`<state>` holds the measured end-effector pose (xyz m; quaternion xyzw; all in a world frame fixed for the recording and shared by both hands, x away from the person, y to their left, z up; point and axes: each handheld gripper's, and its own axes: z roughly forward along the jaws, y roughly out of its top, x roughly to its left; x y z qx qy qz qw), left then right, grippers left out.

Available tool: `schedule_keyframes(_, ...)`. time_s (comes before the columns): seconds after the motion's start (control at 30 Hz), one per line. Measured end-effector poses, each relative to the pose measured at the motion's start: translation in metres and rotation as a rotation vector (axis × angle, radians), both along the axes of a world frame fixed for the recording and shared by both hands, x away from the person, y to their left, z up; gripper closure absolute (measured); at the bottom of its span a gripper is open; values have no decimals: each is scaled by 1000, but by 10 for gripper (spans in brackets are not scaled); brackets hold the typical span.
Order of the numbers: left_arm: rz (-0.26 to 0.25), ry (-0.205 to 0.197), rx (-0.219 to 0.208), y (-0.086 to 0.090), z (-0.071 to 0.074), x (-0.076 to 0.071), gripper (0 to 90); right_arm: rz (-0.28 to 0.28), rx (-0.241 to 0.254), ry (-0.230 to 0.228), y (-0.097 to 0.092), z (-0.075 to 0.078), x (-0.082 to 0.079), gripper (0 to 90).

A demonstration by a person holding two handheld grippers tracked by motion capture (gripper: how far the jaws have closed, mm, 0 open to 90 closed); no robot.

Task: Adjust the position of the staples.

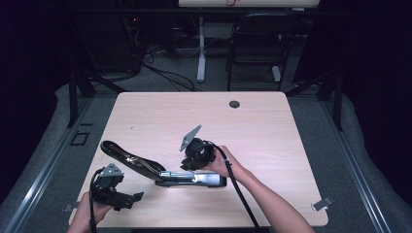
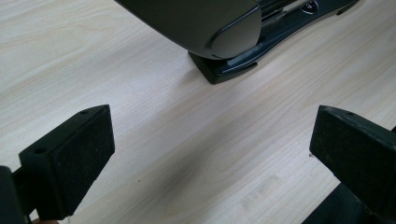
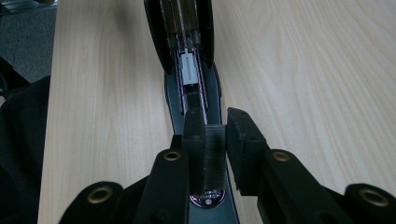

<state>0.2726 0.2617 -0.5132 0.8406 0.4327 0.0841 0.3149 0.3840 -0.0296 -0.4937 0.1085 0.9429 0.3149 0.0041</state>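
A black stapler [image 1: 194,178] lies near the table's front middle, swung open, its lid [image 1: 131,160] stretched back to the left. My right gripper [image 1: 190,166] points down over the base, shut on a dark ribbed strip of staples [image 3: 215,158]. Past its jaws in the right gripper view [image 3: 215,135] runs the stapler's open channel [image 3: 187,42] with a white pusher [image 3: 189,70]. My left gripper [image 1: 130,199] hovers low at the front left, open and holding nothing. In the left gripper view [image 2: 210,154], the lid's rounded end [image 2: 205,23] and the base's tip [image 2: 233,65] lie just beyond the fingertips.
The pale wooden table [image 1: 194,116] has a cable hole [image 1: 234,104] at the back and a metal clip [image 1: 321,204] on its front right corner. A dark chair [image 1: 257,43] and a desk leg [image 1: 201,48] stand beyond the far edge.
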Motion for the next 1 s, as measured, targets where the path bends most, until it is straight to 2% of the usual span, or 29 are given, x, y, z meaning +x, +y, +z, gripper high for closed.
schedule_keyframes(0.47, -2, 3, 4, 0, 0, 1, 0, 16, -17, -1, 4, -3, -2, 783)
schedule_keyframes(1.0, -3, 2, 0, 3, 0, 1, 0, 23, -15, -4, 6, -4, -4, 783)
